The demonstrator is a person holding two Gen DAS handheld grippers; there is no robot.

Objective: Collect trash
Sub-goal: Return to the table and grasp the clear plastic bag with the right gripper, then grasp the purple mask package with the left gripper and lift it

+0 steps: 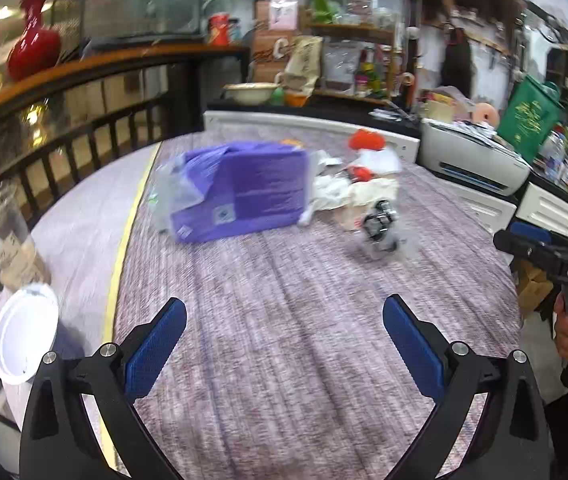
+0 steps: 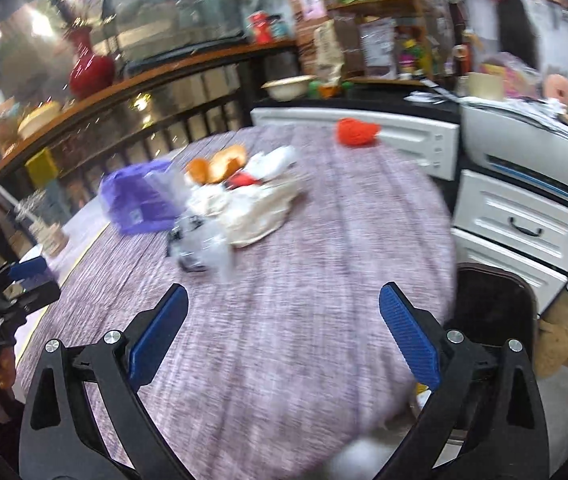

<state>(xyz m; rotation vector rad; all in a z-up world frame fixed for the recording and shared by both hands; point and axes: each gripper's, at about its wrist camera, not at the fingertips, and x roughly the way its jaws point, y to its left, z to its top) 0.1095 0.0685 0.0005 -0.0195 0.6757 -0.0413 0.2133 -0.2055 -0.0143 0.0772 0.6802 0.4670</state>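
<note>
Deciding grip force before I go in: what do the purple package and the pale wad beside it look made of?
Purple package: looks like thin glossy plastic film, judging by sheen and crinkles. Pale wad: seems crumpled paper or tissue, matte with soft folds; blur leaves it uncertain.

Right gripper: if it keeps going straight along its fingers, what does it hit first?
Probably the bare tablecloth, since the open, empty right gripper angles down at it. Beyond that lies the crumpled clear wrapper; depth is hard to judge through the blur.
</note>
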